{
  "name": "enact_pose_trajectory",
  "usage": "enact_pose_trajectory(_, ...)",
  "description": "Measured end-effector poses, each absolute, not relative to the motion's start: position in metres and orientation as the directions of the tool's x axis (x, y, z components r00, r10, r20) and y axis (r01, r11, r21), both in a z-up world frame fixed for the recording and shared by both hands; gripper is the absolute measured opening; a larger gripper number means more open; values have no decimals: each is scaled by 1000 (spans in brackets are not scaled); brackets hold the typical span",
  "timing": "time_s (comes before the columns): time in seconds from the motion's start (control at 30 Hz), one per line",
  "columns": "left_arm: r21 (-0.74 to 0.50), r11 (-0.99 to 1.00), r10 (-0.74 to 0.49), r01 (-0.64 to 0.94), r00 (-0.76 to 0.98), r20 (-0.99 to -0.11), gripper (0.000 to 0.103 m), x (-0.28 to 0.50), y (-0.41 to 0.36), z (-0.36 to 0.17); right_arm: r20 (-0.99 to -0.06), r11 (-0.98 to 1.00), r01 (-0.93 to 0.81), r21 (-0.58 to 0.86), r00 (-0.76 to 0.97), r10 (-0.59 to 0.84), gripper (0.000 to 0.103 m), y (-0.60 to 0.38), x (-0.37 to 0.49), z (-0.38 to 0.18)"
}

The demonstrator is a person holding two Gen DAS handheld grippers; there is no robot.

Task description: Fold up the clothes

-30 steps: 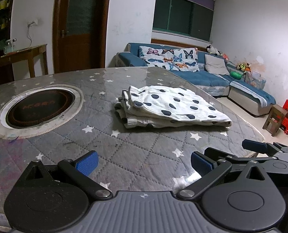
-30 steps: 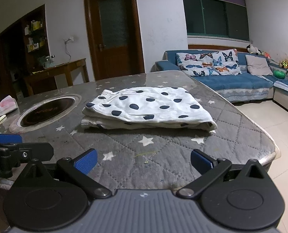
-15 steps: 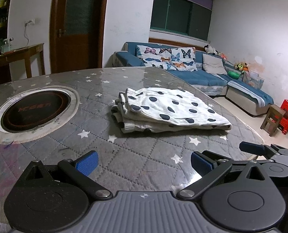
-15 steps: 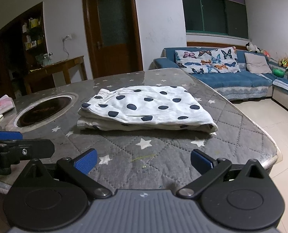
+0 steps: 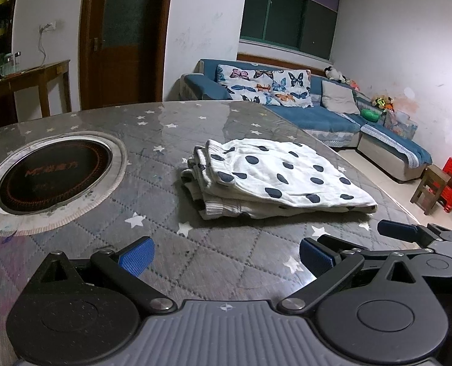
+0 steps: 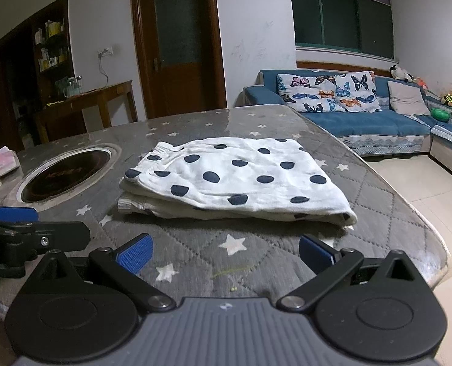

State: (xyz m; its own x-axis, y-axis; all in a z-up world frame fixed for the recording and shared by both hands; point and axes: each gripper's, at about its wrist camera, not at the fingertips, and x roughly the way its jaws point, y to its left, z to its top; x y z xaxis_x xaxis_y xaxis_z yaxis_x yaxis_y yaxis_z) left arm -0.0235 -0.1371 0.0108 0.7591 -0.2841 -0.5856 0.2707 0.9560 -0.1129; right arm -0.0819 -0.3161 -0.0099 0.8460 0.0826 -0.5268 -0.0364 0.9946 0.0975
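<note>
A white garment with dark blue polka dots lies folded in a flat stack on the grey star-quilted table. My left gripper hovers open near the table's front edge, short of the garment and to its left, holding nothing. My right gripper is also open and empty, just in front of the garment's near edge. Each gripper shows in the other's view: the right gripper at the right edge, the left gripper at the left edge.
A round inset cooktop sits in the table left of the garment. A tissue pack lies at the far left. The table's rounded edge drops off to the right. A blue sofa, stools stand beyond.
Both grippers have drawn slightly closer to the garment and stayed open. The folded garment has not moved.
</note>
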Motion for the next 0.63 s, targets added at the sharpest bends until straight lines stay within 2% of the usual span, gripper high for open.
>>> enact_pose_trajectory(0.63,-107,950,-295,294,727,-620,103,17,-145,12,-545,995,-44,92,834,87,103,-325,-53,-5)
